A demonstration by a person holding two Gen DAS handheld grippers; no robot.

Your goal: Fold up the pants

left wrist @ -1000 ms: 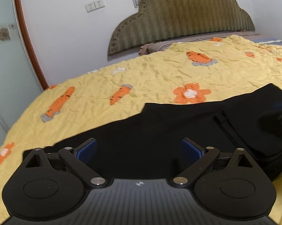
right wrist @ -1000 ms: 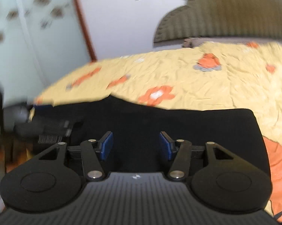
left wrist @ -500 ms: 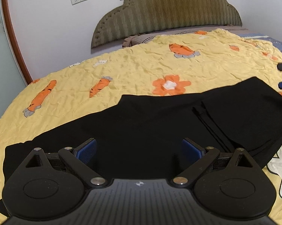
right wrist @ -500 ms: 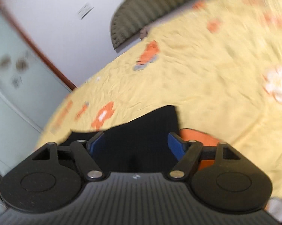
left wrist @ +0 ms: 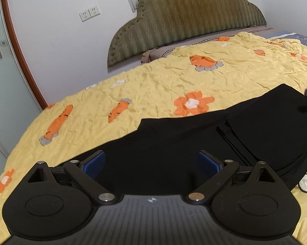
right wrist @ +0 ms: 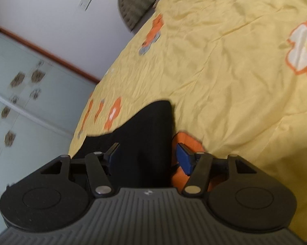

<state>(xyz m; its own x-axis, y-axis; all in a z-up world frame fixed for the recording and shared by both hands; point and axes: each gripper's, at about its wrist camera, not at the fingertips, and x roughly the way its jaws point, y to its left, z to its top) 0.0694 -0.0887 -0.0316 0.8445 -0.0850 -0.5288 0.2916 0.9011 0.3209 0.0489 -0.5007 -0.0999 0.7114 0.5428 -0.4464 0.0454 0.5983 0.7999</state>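
Since the earlier frames, the right wrist view has rolled strongly, so the bed now runs tilted across it, and the right edge of the pants lies between the fingers instead of the middle of the cloth. In the left wrist view little has changed.

Left wrist view: the left gripper [left wrist: 151,161] points forward and somewhat down over the black pants [left wrist: 194,143], its blue pads [left wrist: 94,163] wide apart with nothing pressed between them. The pants lie flat on the yellow bedspread [left wrist: 153,85], from 8 o'clock to 3 o'clock, with a folded-over layer at the right. Toward 12 o'clock the bedspread is bare up to the headboard [left wrist: 194,20]. At 3 o'clock a small dark piece is cut by the frame edge; I cannot tell what it is. The near edge of the pants is hidden under the gripper body.

Right wrist view: the right gripper [right wrist: 147,157] is tilted, jaws half open and closing. The right edge of the pants [right wrist: 145,134] runs up between the fingers; the right pad is over an orange patch [right wrist: 186,140] of the bedspread [right wrist: 224,71]. I cannot tell if the pads touch the cloth. From 12 to 3 o'clock the bedspread is open. The picture is slightly blurred.
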